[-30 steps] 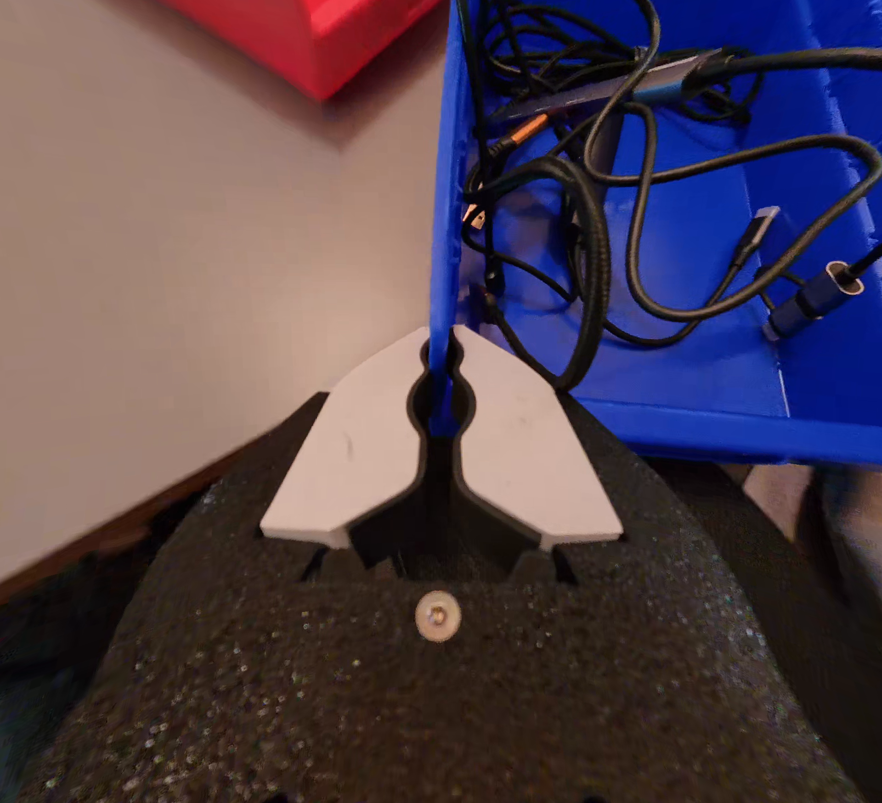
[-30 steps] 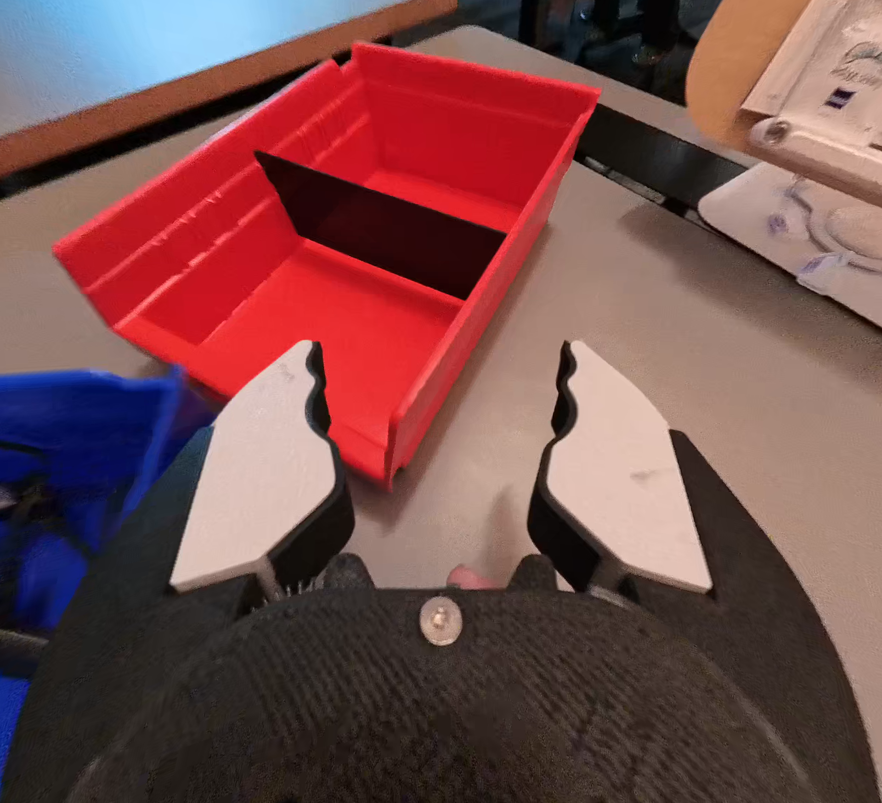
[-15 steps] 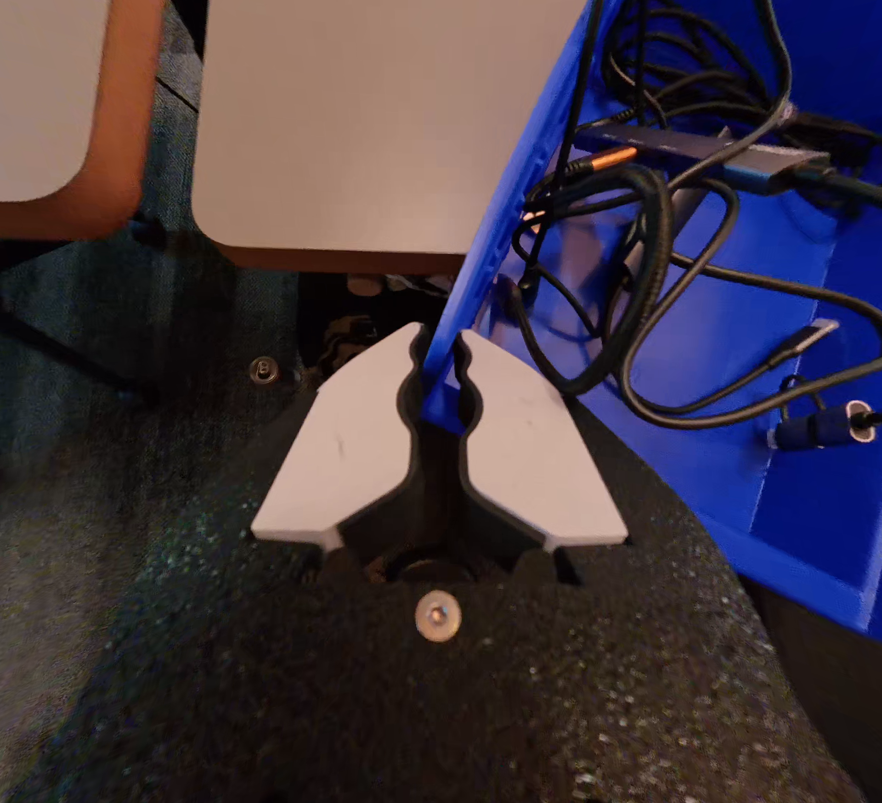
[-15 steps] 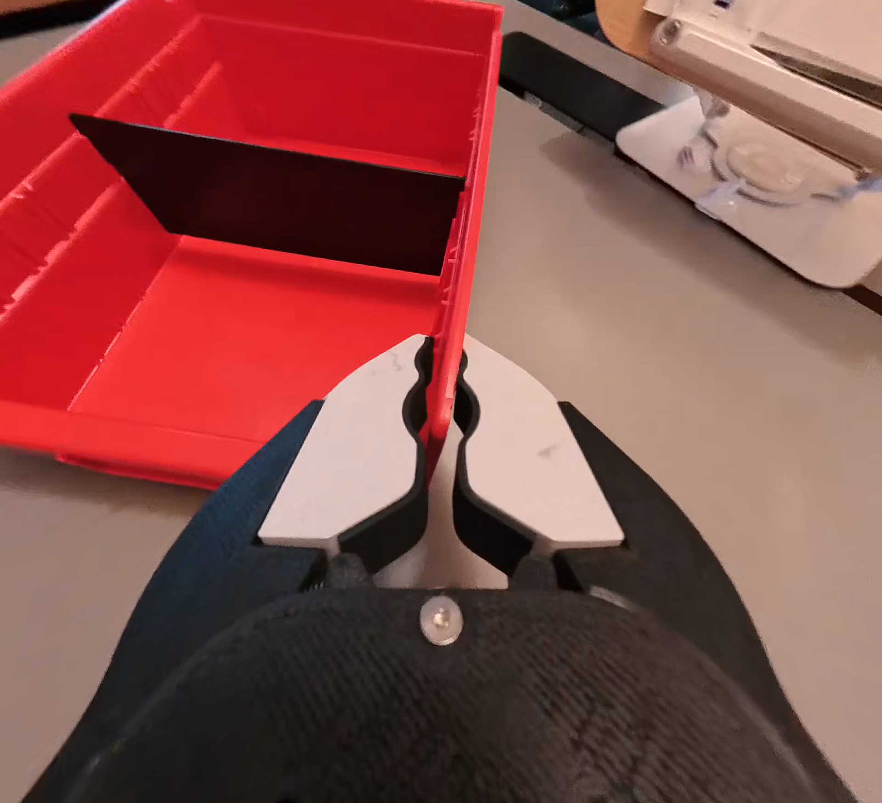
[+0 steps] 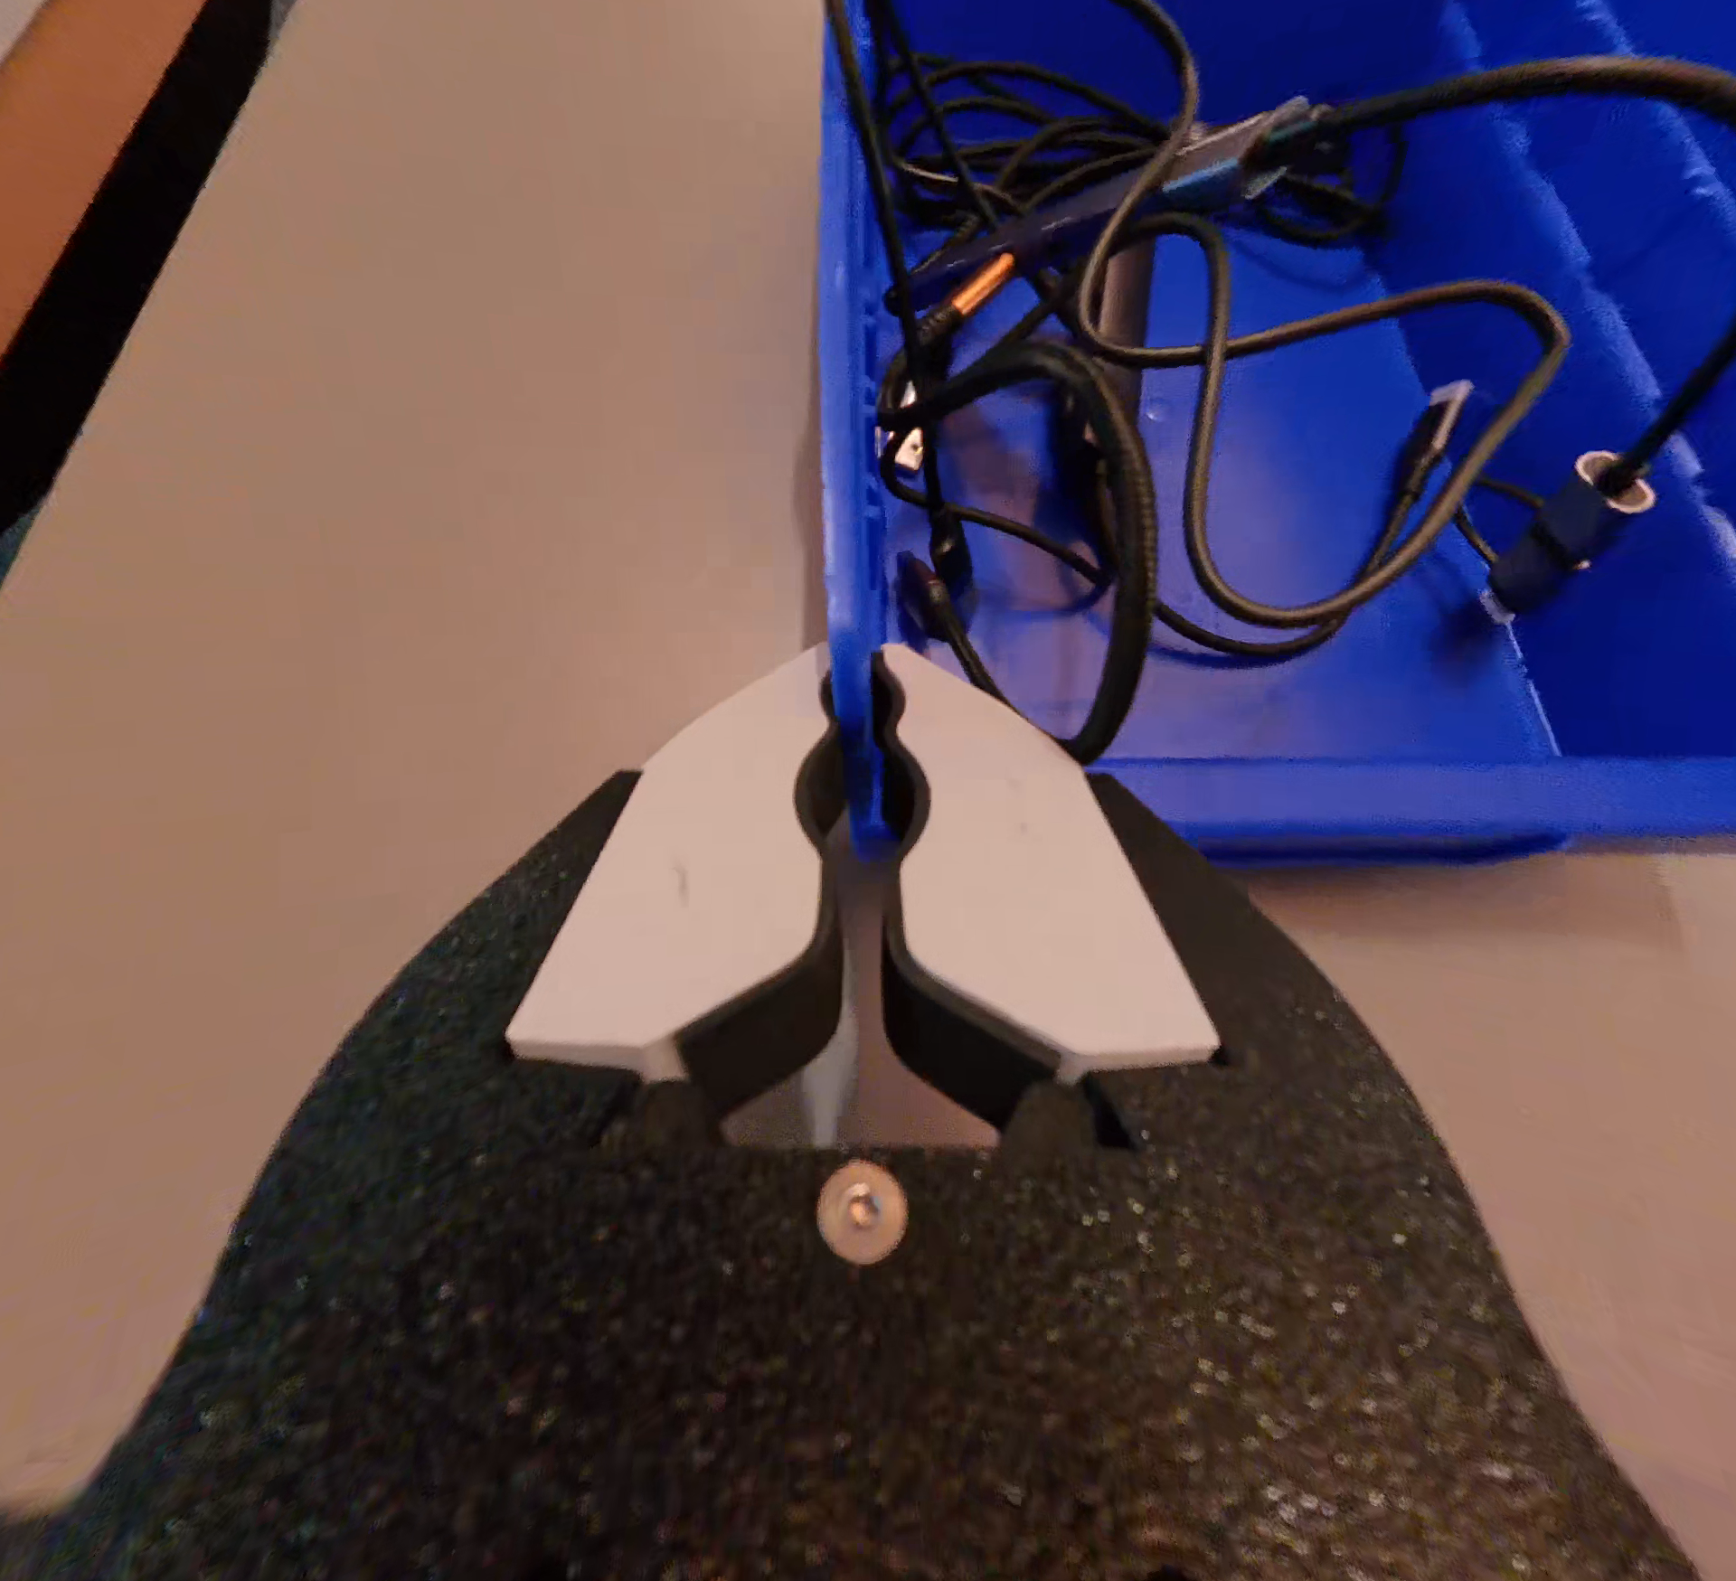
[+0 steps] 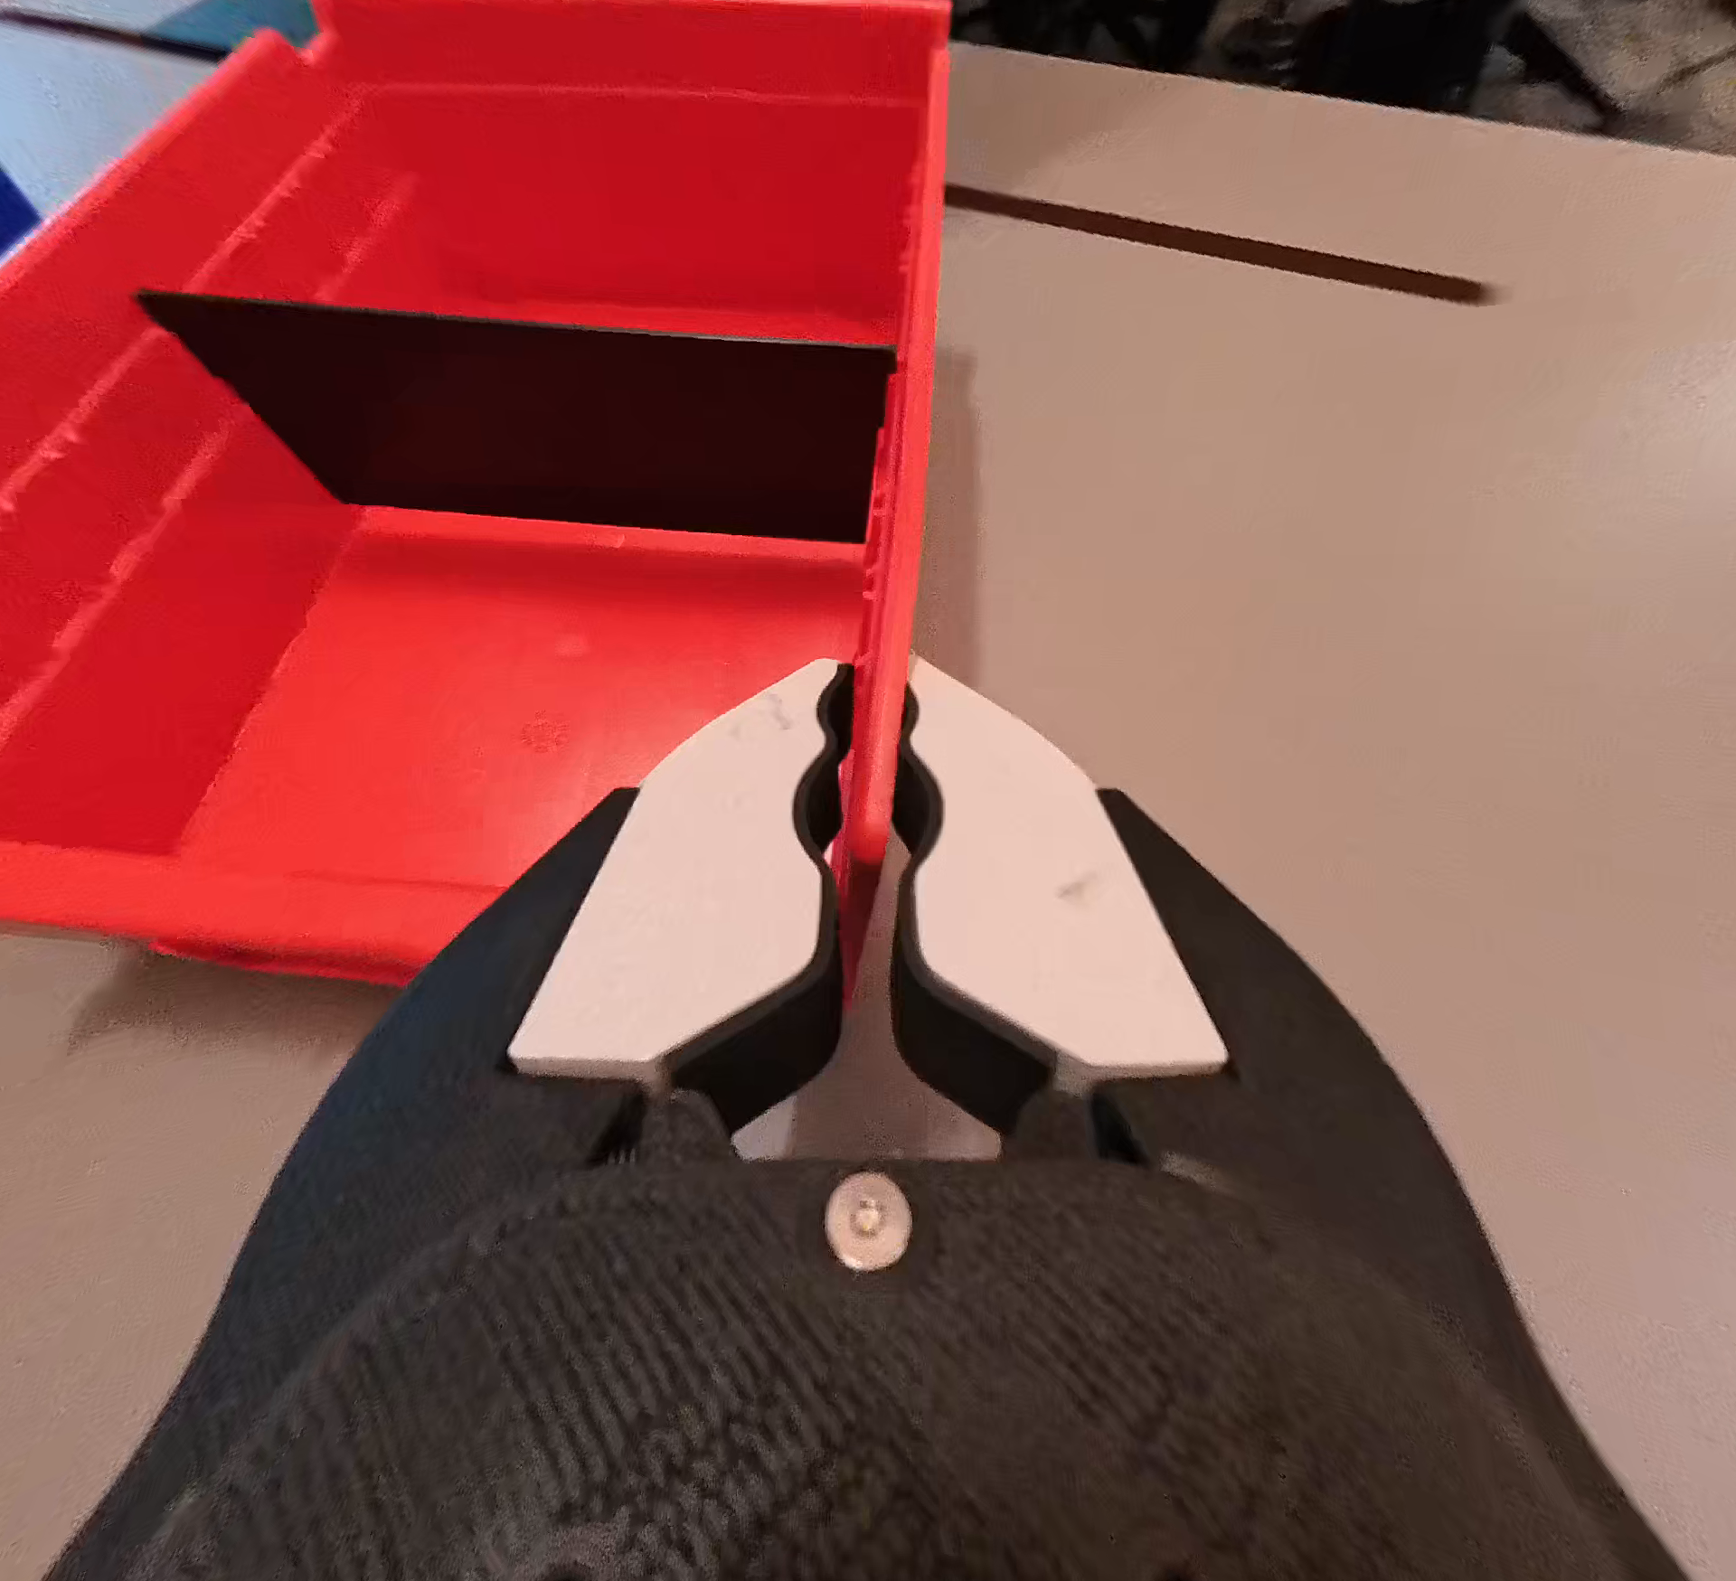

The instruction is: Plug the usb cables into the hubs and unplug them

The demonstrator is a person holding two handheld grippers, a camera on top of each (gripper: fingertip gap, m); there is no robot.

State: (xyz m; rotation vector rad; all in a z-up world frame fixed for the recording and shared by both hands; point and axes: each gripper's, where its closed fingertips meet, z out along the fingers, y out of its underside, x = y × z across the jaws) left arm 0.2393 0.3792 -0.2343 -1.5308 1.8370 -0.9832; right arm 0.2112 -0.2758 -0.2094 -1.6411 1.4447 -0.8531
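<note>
A blue bin (image 5: 1315, 803) sits on the grey table and holds a tangle of black usb cables (image 5: 1118, 446) and a slim dark hub (image 5: 1061, 216) lying across them. My left gripper (image 5: 860, 672) is shut on the bin's near left corner wall. A loose plug (image 5: 1437, 428) and a blue connector (image 5: 1550, 540) lie at the bin's right. In the right wrist view, a red bin (image 6: 488, 691) with a black divider (image 6: 564, 428) is empty. My right gripper (image 6: 874, 681) is shut on the red bin's right wall near its front corner.
The grey table (image 5: 423, 409) spreads to the left of the blue bin, with its brown edge (image 5: 103, 33) at far left. In the right wrist view a dark slot (image 6: 1221, 249) crosses the table (image 6: 1315, 597) at the back, with chairs and clutter beyond. Some 65 cm of space lies between my two pairs of fingers.
The left gripper has carried the blue bin from beyond the table edge back over the table. The right gripper closed on the red bin's wall and has swung it round.
</note>
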